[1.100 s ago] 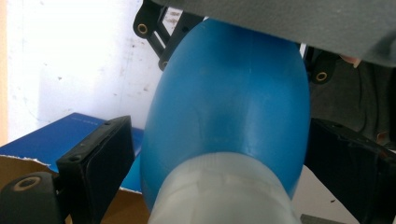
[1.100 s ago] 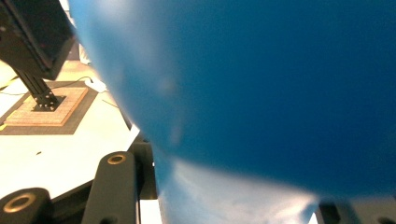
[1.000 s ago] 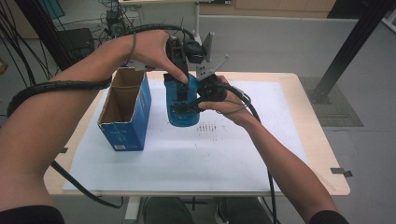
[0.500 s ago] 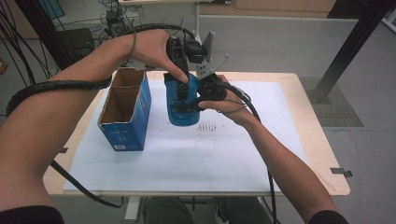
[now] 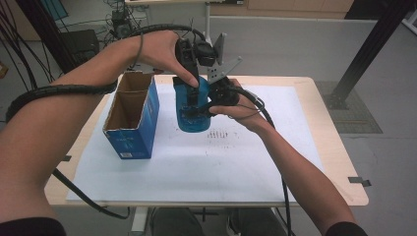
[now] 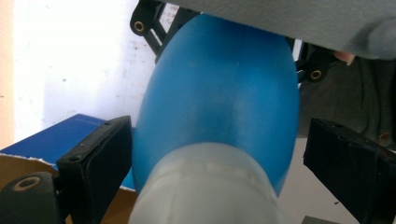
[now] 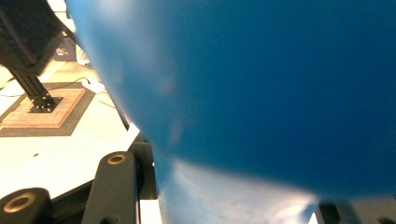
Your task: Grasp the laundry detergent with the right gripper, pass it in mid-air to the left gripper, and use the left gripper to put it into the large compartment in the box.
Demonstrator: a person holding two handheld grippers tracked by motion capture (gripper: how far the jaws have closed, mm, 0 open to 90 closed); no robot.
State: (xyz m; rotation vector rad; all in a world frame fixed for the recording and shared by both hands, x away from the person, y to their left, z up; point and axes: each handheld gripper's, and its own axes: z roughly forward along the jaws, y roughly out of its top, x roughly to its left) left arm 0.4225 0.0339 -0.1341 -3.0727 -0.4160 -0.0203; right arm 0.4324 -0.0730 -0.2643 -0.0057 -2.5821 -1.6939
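Observation:
A blue bottle [image 5: 192, 115] with a pale neck is held upright just above the white sheet at the table's middle back. My right gripper [image 5: 205, 109] comes in from the right and is shut on the bottle's body. In the right gripper view the blue bottle [image 7: 261, 93] fills most of the picture. My left gripper [image 5: 193, 94] reaches down from above, open. In the left gripper view its pads [image 6: 98, 158] stand on either side of the bottle [image 6: 219, 102], with a gap on the right side.
An open blue cardboard box [image 5: 133, 123] stands upright just left of the bottle. A white sheet [image 5: 236, 167] covers most of the wooden table [image 5: 339, 162]. Cables trail from both grippers across the table's left and right sides.

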